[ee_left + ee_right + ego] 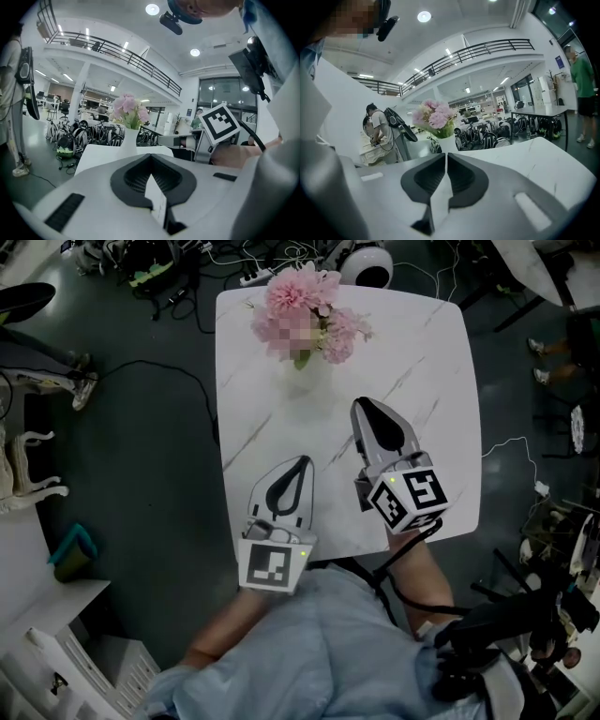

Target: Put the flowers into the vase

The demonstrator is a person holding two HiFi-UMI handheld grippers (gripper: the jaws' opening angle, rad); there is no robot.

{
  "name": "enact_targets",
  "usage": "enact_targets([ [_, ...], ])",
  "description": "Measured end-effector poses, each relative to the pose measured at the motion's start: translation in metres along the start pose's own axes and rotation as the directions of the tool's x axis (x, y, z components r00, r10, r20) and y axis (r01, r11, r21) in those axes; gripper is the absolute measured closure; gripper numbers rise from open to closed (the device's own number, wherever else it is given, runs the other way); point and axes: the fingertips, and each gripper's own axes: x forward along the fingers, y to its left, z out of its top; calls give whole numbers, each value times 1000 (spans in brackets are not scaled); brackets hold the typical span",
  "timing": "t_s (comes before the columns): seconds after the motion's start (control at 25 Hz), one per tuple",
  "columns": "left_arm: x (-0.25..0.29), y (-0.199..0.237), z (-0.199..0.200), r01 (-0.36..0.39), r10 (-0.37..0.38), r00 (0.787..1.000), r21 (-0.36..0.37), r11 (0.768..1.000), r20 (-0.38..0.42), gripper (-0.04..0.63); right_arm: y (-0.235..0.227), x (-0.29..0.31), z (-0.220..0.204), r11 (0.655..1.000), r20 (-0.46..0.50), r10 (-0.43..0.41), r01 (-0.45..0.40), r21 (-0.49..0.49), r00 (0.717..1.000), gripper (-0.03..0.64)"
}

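Pink flowers already stand in the white vase at the far end of the marble-patterned table, well apart from my tongs. My left gripper and right gripper are both clenched on nothing. I judge the placing done, so I should keep both tongs low and clear of the vase so that nothing tips it.

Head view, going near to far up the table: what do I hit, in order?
Left gripper, grey with a marker cube, fingers together → right gripper, same build, fingers together, reaching further up → pink flower bunch near the far edge of the white marble-look table.
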Motion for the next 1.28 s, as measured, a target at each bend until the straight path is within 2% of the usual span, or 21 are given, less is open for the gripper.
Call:
enact_targets([
  [0.08,-3,-5,2,-6,6,1000,11,1000,5,592,2,-10,1,1000,10,4,-4,-2,1000,615],
  [0.36,-16,-30,16,-32,30,998,58,998,48,591,8,-49,2,1000,34,18,-18,0,999,617],
  [0.68,-31,-38,44,-82,70,991,98,992,117,592,25,-78,7,999,65,45,-45,-3,997,617],
  [1.28,-46,-61,59,-93,67,982,147,985,174,592,29,-107,19,999,120,39,-40,5,992,617],
])
